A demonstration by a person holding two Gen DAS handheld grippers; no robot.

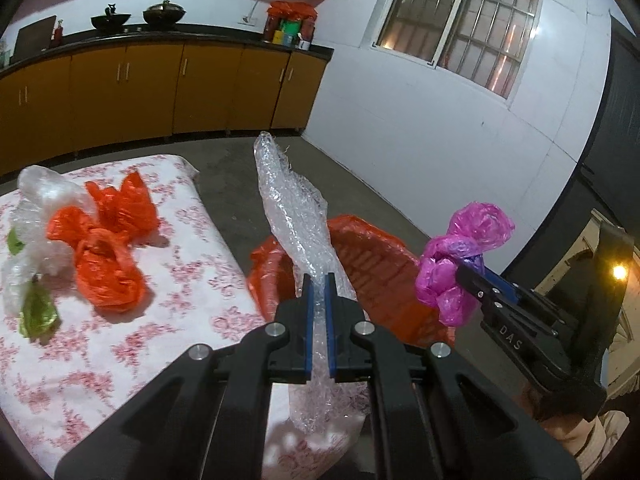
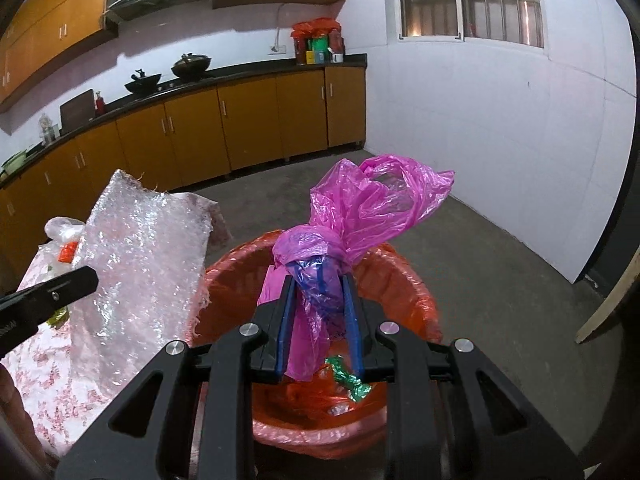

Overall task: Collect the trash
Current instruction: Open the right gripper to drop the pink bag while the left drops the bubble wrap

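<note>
In the left wrist view my left gripper (image 1: 319, 280) is shut on a long strip of clear bubble wrap (image 1: 294, 208) that stands up over the orange-lined bin (image 1: 380, 248). To the right, my right gripper (image 1: 464, 272) is shut on a crumpled pink plastic bag (image 1: 468, 240). The right wrist view shows the right gripper (image 2: 320, 280) with the pink bag (image 2: 360, 208) pinched between its blue pads, directly above the bin (image 2: 236, 256). A green wrapper (image 2: 348, 378) lies inside the bin. At the left are the bubble wrap (image 2: 144, 260) and the left gripper (image 2: 86, 276).
A table with a floral cloth (image 1: 120, 360) stands left of the bin. On it lie orange plastic bags (image 1: 108, 248), clear plastic (image 1: 44, 196) and green scraps (image 1: 38, 312). Kitchen cabinets (image 2: 248, 120) line the back wall, and bare concrete floor (image 2: 500, 272) lies to the right.
</note>
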